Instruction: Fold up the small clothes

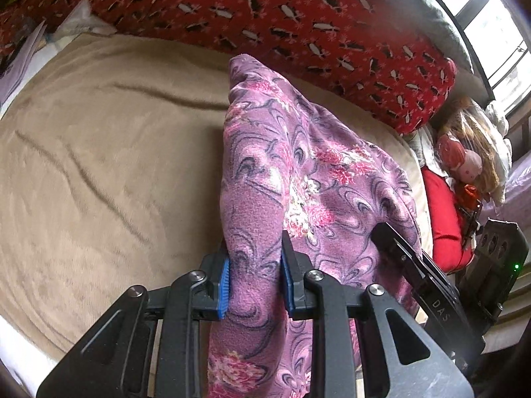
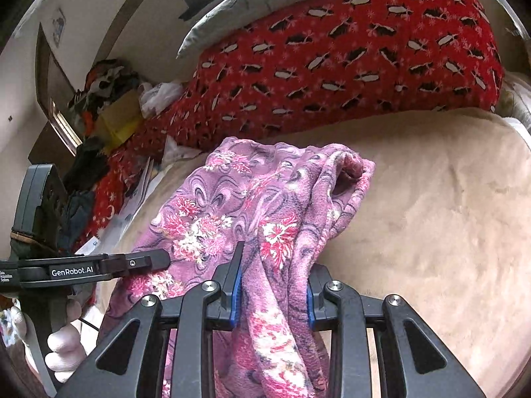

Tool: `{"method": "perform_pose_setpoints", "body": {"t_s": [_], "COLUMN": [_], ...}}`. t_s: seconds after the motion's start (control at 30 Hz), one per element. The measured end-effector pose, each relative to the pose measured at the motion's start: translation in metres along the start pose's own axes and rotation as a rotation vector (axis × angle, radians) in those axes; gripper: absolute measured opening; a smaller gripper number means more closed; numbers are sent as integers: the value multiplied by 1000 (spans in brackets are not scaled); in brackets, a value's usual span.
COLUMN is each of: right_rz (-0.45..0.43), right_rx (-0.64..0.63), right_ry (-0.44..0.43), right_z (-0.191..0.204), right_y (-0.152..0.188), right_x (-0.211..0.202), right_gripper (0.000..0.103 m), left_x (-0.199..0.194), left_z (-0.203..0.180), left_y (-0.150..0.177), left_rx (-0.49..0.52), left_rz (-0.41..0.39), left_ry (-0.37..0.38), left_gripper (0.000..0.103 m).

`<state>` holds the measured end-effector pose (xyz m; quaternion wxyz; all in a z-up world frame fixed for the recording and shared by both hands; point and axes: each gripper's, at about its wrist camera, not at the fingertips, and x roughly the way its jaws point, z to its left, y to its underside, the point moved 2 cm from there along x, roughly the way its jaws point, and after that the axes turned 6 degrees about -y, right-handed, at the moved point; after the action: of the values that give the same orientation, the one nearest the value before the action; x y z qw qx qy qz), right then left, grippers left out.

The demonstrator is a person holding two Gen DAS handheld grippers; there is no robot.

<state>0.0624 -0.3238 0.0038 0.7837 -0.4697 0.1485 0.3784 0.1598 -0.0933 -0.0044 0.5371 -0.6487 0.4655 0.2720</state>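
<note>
A bed covered with a beige fleece blanket (image 1: 99, 152) fills most of both views, its surface lightly creased. Along the far edge lies a long red patterned bolster (image 1: 298, 23) with a grey pillow (image 2: 252, 3) behind it, and a window (image 1: 491, 23) stands past the far right corner. Beside the bed on the right sits a doll (image 1: 464, 162) next to a red cushion (image 1: 444, 212); at the far left of the bed, in the right wrist view, a heap of mixed clutter (image 2: 106, 99) is piled against the wall.

The purple floral garment (image 1: 298, 172) hangs in the near middle of the scene, lifted above the blanket and bunched into thick folds, its far end drooping toward the bolster. The left claw (image 1: 255, 285) is closed on a gathered fold of the garment, its blue pads (image 1: 224, 282) pressing the cloth from both sides, and fabric trails down below it. The right claw (image 2: 272, 298) grips another bunched fold of the same garment in the same way, just beside the left one, so the cloth spans between them. In the right wrist view, a white-gloved hand (image 2: 63, 348) holds the handle of the left claw at the near left.
</note>
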Motion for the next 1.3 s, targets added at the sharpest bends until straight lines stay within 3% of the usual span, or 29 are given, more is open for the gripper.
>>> {"method": "perform_pose_setpoints", "body": {"t_s": [0.27,0.33,0.47,0.57,0.63,0.73,0.8,0.9,0.97,1.0,1.13,1.2,1.3], "right_rz": [75,99,90,51,-34,-64,-37,33,114,126,123,120,114], "right_rx": [81,112,231,291,280,170,62,-3,19,36,74,61,-8], "right_ry": [20,34,-20,-34,-15,-39,-35,36,87,80,39,13,-56], "right_z": [-23,-35,-65,-76,-72,-51,-34,-35,-52,-59,-64,-57,-38], "right_y": [36,49,61,57,43,21,10,10,19,22,15,13,26], "right_x": [24,31,26,10,-6,-6,6,33,56,62,55,39,11], "right_gripper": [30,33,52,52,54,49,32,29,21,21,21,27,28], "left_x": [46,56,57,42,30,25,33,65,84,87,80,62,42], "left_z": [24,32,46,54,51,37,25,17,22,28,45,49,43], "left_y": [26,30,35,34,26,13,6,-4,-5,-4,-4,6,28], "left_rx": [-38,-59,-80,-70,-47,-12,19,43,24,-5,-98,-67,19], "left_rz": [107,129,132,91,25,-28,-43,9,46,62,102,79,35], "left_ry": [-29,-26,33,51,28,5,-18,-80,-79,-65,29,37,8], "left_gripper": [26,36,44,44,43,43,43,44,53,58,58,58,58]}}
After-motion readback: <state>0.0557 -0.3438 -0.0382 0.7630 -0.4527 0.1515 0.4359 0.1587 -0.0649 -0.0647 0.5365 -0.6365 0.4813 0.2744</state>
